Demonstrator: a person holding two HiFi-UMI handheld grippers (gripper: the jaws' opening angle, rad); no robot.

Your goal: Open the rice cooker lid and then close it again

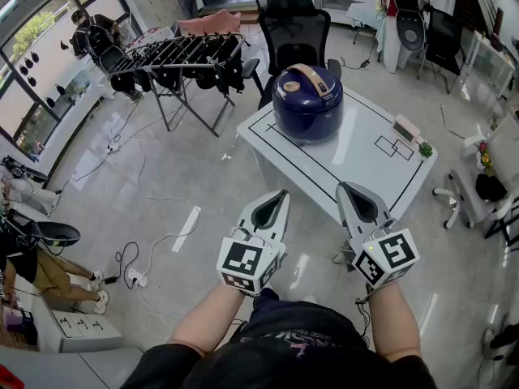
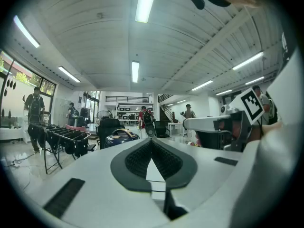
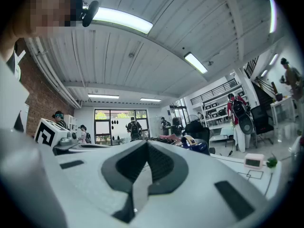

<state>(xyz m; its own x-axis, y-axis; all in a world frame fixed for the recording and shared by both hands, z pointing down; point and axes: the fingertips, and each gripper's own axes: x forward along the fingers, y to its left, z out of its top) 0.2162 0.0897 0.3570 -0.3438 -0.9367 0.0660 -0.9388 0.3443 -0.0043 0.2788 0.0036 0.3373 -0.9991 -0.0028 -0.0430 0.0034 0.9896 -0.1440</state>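
White table (image 1: 357, 148) ahead, blue rice cooker (image 1: 308, 102) on its far end, lid (image 1: 293, 86) down: opening not yet begun.
Our left gripper (image 1: 281, 194) and right gripper (image 1: 342, 187) hang level, jaws together on nothing, well short of the table; next, we judge, we close in and reach for the lid.

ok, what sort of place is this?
Probably an open lab or workshop, not a kitchen: dark blue round rice cooker on a white line-marked table, black office chair, black folding drying rack.
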